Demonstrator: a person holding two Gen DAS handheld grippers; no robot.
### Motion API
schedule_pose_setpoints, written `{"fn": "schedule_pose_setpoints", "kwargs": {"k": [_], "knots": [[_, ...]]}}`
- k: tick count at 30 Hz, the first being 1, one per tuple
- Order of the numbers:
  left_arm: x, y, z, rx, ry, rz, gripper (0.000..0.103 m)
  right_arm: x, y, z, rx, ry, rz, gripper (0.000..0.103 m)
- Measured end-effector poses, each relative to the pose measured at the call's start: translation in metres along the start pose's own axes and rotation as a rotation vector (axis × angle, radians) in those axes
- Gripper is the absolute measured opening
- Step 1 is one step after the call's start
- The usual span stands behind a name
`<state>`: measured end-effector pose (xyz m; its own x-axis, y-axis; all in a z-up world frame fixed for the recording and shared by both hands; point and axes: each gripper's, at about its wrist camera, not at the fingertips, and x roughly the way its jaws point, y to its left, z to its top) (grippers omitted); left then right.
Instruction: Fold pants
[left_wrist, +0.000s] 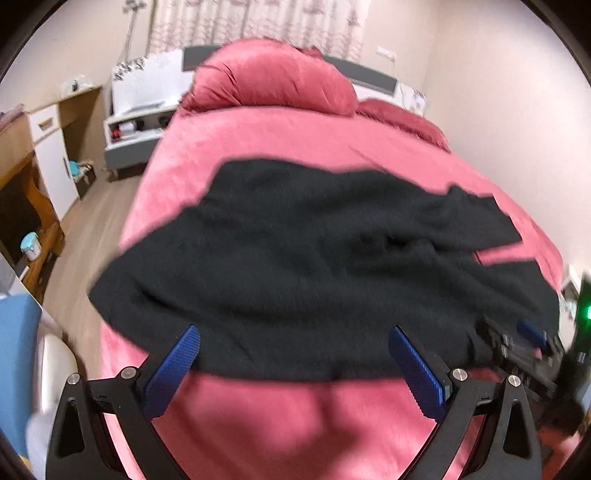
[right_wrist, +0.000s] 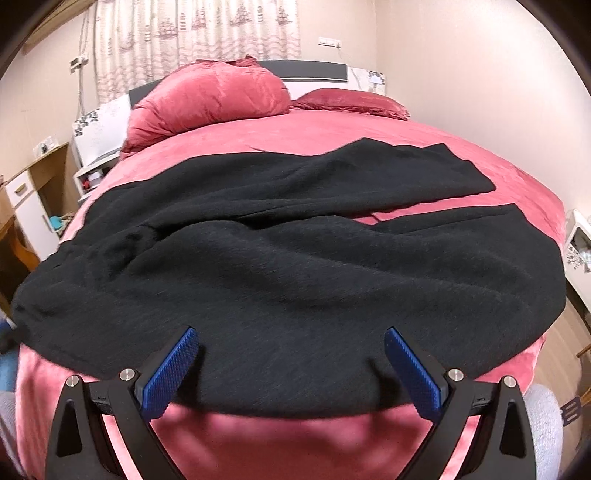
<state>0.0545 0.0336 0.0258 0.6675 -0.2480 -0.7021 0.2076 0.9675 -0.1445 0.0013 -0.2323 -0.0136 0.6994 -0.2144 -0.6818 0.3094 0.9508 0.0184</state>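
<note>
Both grippers spread wide over black pants on a pink bed.

The left gripper (left_wrist: 293, 345) and right gripper (right_wrist: 290, 345) each hold nothing; the pants (right_wrist: 280, 266) lie spread just ahead of their blue fingers (left_wrist: 173, 365), legs running off right across the bedspread (left_wrist: 258, 424).

Black pants (right_wrist: 280, 266) spread flat and rumpled across the bed – legs (right_wrist: 424, 173) splayed apart toward the right, unfolded.
</note>
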Motion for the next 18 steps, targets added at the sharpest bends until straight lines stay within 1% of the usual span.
{"fn": "schedule_pose_setpoints", "kwargs": {"k": [2,3,5,7,9,10,11,12,13,14,15,17,18], "knots": [[0.002,0.012,0.026,-0.02,-0.05,0.037,0.103,0.008,-0.007,0.006,-0.003,0.011,-0.008,0.103],[0.006,0.016,0.036,-0.024,-0.052,0.039,0.103,0.011,-0.011,0.009,-0.006,0.012,-0.008,0.103],[0.021,0.03,0.065,-0.059,-0.024,0.045,0.103,0.018,-0.019,0.019,-0.008,0.004,-0.009,0.103],[0.038,0.043,0.09,-0.084,-0.026,0.042,0.103,0.023,-0.025,0.027,-0.001,-0.006,-0.011,0.103],[0.055,0.051,0.112,-0.079,-0.04,0.083,0.102,0.031,-0.032,0.036,0.009,-0.018,-0.012,0.103],[0.066,0.054,0.12,-0.073,-0.023,0.096,0.102,0.035,-0.034,0.04,0.013,-0.02,-0.022,0.103],[0.085,0.057,0.131,-0.069,0.023,0.108,0.102,0.04,-0.037,0.045,0.014,-0.022,-0.037,0.103],[0.097,0.059,0.138,-0.069,0.052,0.103,0.101,0.044,-0.039,0.048,0.014,-0.024,-0.05,0.103],[0.112,0.061,0.144,-0.065,0.083,0.098,0.096,0.048,-0.04,0.05,0.013,-0.025,-0.061,0.103],[0.129,0.061,0.152,-0.052,0.1,0.097,0.087,0.053,-0.04,0.05,0.01,-0.022,-0.072,0.103],[0.138,0.061,0.158,-0.042,0.11,0.09,0.084,0.059,-0.04,0.05,0.007,-0.012,-0.083,0.103],[0.162,0.06,0.168,-0.016,0.152,0.063,0.073,0.071,-0.039,0.046,0.003,0.015,-0.091,0.103],[0.173,0.059,0.173,-0.006,0.163,0.044,0.071,0.075,-0.04,0.045,0.006,0.022,-0.09,0.103]]}}
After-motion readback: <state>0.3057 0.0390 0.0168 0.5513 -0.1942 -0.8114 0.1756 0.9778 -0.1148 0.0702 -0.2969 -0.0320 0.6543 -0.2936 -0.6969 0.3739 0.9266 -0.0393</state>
